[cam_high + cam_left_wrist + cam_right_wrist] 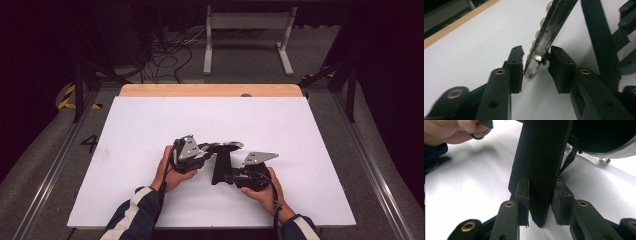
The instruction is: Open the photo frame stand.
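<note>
Right gripper (pixel 540 203) clamps pan handle (pixel 540 157); left gripper (pixel 535 68) jaws part-open astride pan rim (pixel 544 40) — close squarely, no slip.

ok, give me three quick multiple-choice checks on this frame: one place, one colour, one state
1. Where is the pan?
A. At the far wooden edge
B. Between the left gripper and right gripper, on the person's half of the table
C. On the floor

2. What colour is the table cover?
A. White
B. Green
C. Black

3. What is the right gripper doing?
A. Open, clear of everything
B. Shut on nothing
C. Shut on the pan's handle

Answers:
1. B: the high view shows the pan between them.
2. A: the sheet is plain white.
3. C: both fingers press against the handle's sides.
</note>
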`<state>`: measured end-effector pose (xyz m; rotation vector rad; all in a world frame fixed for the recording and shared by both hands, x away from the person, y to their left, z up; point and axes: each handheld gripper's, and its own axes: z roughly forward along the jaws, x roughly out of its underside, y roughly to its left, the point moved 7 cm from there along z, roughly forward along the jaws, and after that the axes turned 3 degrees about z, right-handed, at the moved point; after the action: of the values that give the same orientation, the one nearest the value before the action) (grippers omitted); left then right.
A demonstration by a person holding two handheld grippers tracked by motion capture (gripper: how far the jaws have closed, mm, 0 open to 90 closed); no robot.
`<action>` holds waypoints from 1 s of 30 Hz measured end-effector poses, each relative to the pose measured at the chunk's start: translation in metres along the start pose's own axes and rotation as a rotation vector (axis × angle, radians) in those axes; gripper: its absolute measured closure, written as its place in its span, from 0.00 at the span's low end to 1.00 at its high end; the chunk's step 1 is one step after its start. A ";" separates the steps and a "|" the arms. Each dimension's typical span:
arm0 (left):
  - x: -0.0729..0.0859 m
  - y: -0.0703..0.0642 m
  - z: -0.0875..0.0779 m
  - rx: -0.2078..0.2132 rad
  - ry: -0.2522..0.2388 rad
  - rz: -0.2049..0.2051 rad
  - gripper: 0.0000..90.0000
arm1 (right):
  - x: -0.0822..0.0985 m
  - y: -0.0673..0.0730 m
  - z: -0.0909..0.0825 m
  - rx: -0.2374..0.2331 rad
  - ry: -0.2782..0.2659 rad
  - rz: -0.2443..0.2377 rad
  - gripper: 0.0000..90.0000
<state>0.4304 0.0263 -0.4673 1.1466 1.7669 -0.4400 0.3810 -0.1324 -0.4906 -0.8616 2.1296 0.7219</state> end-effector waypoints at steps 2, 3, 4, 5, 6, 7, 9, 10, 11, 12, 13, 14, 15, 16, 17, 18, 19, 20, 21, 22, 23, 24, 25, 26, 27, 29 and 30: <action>0.002 0.000 -0.009 0.001 -0.013 0.006 0.66 | 0.000 0.000 -0.003 0.001 -0.007 0.003 0.77; 0.004 -0.001 -0.014 -0.002 -0.008 0.016 0.66 | -0.001 0.000 -0.005 0.002 -0.013 0.001 0.77; 0.006 -0.001 -0.017 -0.005 -0.004 0.016 0.65 | -0.001 0.000 -0.007 0.007 -0.018 -0.003 0.77; 0.010 -0.002 -0.024 0.007 -0.005 0.012 0.65 | -0.002 0.000 -0.009 0.010 -0.023 -0.007 0.77; 0.012 -0.002 -0.028 0.008 -0.006 0.011 0.65 | -0.003 0.000 -0.013 0.011 -0.036 -0.010 0.77; 0.015 -0.002 -0.033 0.008 -0.003 0.011 0.65 | -0.004 0.000 -0.015 0.015 -0.040 -0.012 0.77; 0.021 -0.004 -0.044 0.020 -0.003 0.011 0.65 | -0.005 0.000 -0.020 0.029 -0.050 -0.017 0.79; 0.024 -0.004 -0.048 0.020 0.000 0.011 0.65 | -0.005 0.001 -0.021 0.027 -0.059 -0.016 0.80; 0.028 -0.004 -0.054 0.019 0.009 0.015 0.65 | -0.005 0.001 -0.023 0.031 -0.060 -0.018 0.81; 0.030 -0.004 -0.057 0.024 0.014 0.018 0.65 | -0.004 0.001 -0.025 0.037 -0.062 -0.022 0.82; 0.032 -0.004 -0.061 0.024 0.020 0.018 0.64 | -0.004 0.001 -0.026 0.040 -0.065 -0.024 0.83; 0.034 -0.004 -0.063 0.022 0.025 0.018 0.64 | -0.003 0.002 -0.026 0.045 -0.065 -0.025 0.85; 0.036 -0.003 -0.066 0.021 0.027 0.014 0.64 | -0.003 0.002 -0.027 0.049 -0.064 -0.027 0.86; 0.038 -0.002 -0.068 0.019 0.029 0.011 0.64 | -0.002 0.002 -0.028 0.062 -0.064 -0.027 0.88; 0.040 0.000 -0.069 0.014 0.031 0.010 0.64 | -0.002 0.002 -0.028 0.069 -0.064 -0.028 0.90; 0.040 0.001 -0.069 0.010 0.032 0.007 0.63 | -0.001 0.002 -0.030 0.076 -0.067 -0.028 0.92; 0.040 0.004 -0.068 0.009 0.029 -0.001 0.62 | -0.001 0.002 -0.031 0.081 -0.069 -0.029 0.94; 0.039 0.006 -0.067 0.012 0.022 -0.010 0.61 | -0.001 0.003 -0.032 0.091 -0.072 -0.032 0.96; 0.038 0.007 -0.065 0.012 0.022 -0.011 0.60 | 0.000 0.003 -0.033 0.094 -0.076 -0.035 0.97; 0.036 0.008 -0.063 0.012 0.022 -0.011 0.57 | 0.000 0.004 -0.034 0.102 -0.079 -0.038 0.99; 0.034 0.009 -0.059 0.010 0.026 -0.013 0.54 | 0.000 0.004 -0.035 0.109 -0.084 -0.042 1.00; 0.032 0.012 -0.055 -0.004 0.034 -0.019 0.54 | 0.000 0.005 -0.036 0.113 -0.088 -0.047 1.00; 0.030 0.012 -0.052 -0.003 0.035 -0.030 0.54 | 0.000 0.006 -0.037 0.117 -0.092 -0.052 1.00; 0.028 0.013 -0.048 0.011 0.029 -0.046 0.53 | 0.000 0.007 -0.038 0.120 -0.098 -0.053 1.00; 0.028 0.013 -0.048 0.011 0.029 -0.046 0.52 | 0.000 0.007 -0.038 0.120 -0.098 -0.053 1.00; 0.025 0.014 -0.040 0.012 0.034 -0.047 0.51 | -0.001 0.010 -0.039 0.130 -0.113 -0.051 1.00; 0.024 0.014 -0.037 0.018 0.031 -0.048 0.51 | -0.002 0.012 -0.038 0.139 -0.119 -0.054 1.00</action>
<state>0.4206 0.0713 -0.4671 1.1317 1.8236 -0.4700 0.3579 -0.1512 -0.4637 -0.7789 2.0173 0.5754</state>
